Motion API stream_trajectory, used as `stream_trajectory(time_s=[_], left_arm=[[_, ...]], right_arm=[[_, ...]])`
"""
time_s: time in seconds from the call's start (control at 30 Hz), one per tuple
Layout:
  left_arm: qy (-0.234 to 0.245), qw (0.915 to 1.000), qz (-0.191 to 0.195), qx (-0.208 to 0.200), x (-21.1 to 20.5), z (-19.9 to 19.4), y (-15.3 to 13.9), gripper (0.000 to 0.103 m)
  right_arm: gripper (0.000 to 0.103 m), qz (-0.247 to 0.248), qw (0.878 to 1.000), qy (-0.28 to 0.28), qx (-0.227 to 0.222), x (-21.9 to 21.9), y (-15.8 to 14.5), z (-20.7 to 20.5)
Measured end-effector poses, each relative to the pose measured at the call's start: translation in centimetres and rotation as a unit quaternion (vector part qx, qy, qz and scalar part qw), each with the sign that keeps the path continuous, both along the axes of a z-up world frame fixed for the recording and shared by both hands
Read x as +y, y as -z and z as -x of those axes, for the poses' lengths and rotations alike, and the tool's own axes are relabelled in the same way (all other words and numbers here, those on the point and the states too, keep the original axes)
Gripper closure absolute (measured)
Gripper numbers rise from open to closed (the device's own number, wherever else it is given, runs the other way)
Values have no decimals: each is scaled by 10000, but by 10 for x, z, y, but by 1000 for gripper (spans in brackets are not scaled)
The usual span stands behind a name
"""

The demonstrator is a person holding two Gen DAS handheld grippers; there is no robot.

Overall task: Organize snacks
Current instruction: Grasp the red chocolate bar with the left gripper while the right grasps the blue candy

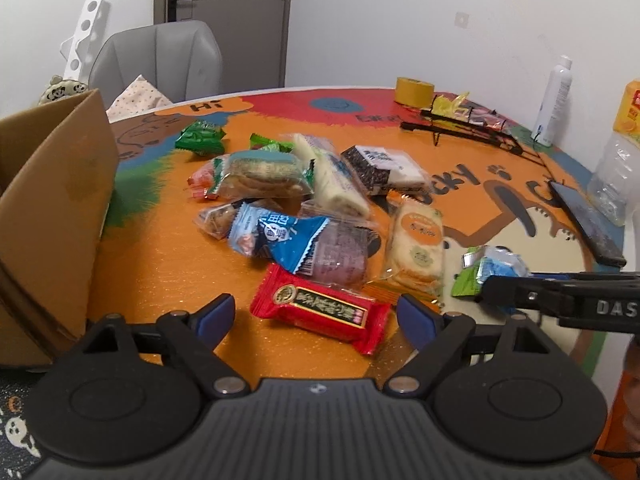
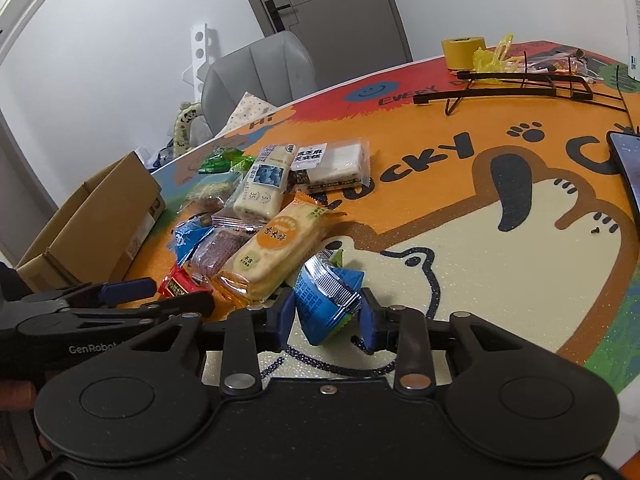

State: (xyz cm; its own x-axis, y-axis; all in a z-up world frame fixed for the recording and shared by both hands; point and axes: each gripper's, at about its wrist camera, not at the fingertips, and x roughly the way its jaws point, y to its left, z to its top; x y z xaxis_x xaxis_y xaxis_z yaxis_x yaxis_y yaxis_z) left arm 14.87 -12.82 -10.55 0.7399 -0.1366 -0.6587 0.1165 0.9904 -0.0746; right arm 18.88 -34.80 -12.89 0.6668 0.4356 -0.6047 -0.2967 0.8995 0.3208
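A pile of wrapped snacks lies on the orange cartoon table mat [image 1: 160, 256]. My left gripper [image 1: 316, 312] is open, its blue pads on either side of a red snack packet [image 1: 320, 307] lying at the pile's near edge. My right gripper [image 2: 326, 316] is shut on a small blue and green packet [image 2: 326, 300], which also shows in the left wrist view [image 1: 490, 270] at the tip of the right gripper. An orange cracker pack [image 1: 418, 248] lies between the two packets. An open cardboard box [image 1: 48, 216] stands at the left.
A black wire rack [image 1: 468, 128] with yellow wrappers, a yellow tape roll [image 1: 414, 91], a white spray bottle [image 1: 554, 100], a plastic bottle [image 1: 616, 172] and a dark phone [image 1: 586, 222] stand at the right and far side. A grey chair [image 1: 160, 60] is behind the table.
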Motion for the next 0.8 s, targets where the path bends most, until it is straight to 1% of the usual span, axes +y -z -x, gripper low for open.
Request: stream_trajectory(time_s=[0.17,0.27,0.3,0.33,0.37,0.43,0.5,0.53,0.63,0.8], left_arm=[[31,10000,-44,-65,0,-1,2,16],[56,9997,-191,-110,-3,2,4,20],[70,9996,-212,-146,-3,3,4,30],[77,9995,-237,-183,-2,5,3,35],[88,9996,-202,-203,-1,6,2,37],[123,9997,-18,-189,5,7,1,45],[100,9997,-21,-219,8,11,-2,49],[48,9996,-17,-263,10,13,-4,55],[-33,9995,130,-301,19,18,-8,56],[-166,9987,199,-432,33,28,-20,57]], right_arm=[[70,154,9999,17,-45,5,-1,2],[70,242,9997,41,-54,8,-2,2],[70,272,9996,54,-52,9,-3,2],[71,298,9995,67,-51,10,-3,2],[71,321,9994,80,-49,11,-3,1],[71,327,9994,98,-25,12,-4,2],[71,331,9994,112,-3,14,-4,1],[71,325,9994,102,12,16,-4,1],[71,300,9995,49,39,22,-6,1],[71,331,9994,-62,-77,37,-14,6]])
